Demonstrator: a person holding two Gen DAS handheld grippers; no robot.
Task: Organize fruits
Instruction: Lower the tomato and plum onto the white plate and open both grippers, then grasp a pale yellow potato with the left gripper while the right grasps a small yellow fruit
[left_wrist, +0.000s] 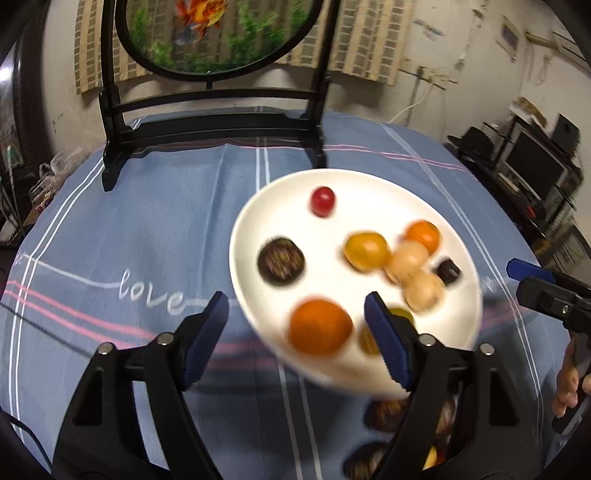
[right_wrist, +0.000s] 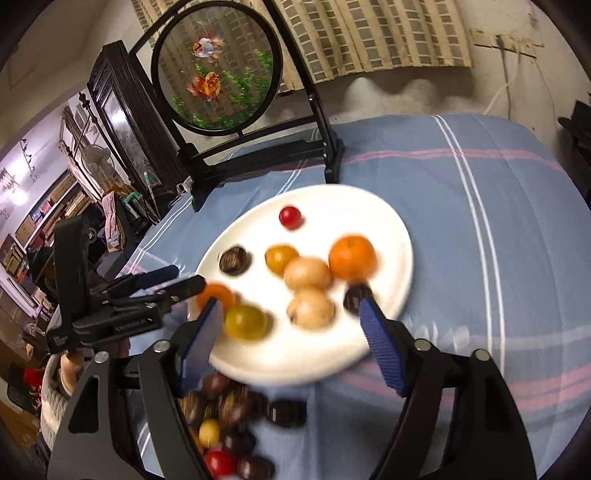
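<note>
A white plate (left_wrist: 258, 221) is sitting on the blue striped cloth (left_wrist: 147, 229) covering the surface, and its near rim is smearing with blur in both views. On it, a small red fruit (left_wrist: 323, 200) is lying alone toward the far side, well apart from the rest. A dark round fruit (left_wrist: 280, 260) is resting near the plate's left edge. A yellow-orange fruit (left_wrist: 366, 250), two pale tan fruits (left_wrist: 408, 260) touching each other, a far orange (left_wrist: 423, 236) and a small dark piece (left_wrist: 448, 271) are crowding together on the right half. A larger orange (left_wrist: 320, 326) is sitting near the front rim, too blurred to show its skin.

The left gripper (left_wrist: 297, 325) is hanging over the plate's near edge with its jaws spread wide and holding nothing; its right pad is partly covering a yellowish fruit (left_wrist: 369, 338), whose outline is hard to make out. The right gripper (right_wrist: 291, 321) is also gaping wide and empty above the near rim, its left pad hiding part of the plate.

In front of the plate, a loose pile of dark fruits (right_wrist: 229, 406) with a yellow one (right_wrist: 209, 432) and a red one (right_wrist: 219, 462) is lying on the cloth, partly cut off by the gripper body and heavily blurred. A black-framed round screen (right_wrist: 218, 74) painted with goldfish is standing at the far end of the surface, its top cut off in the left wrist view.
</note>
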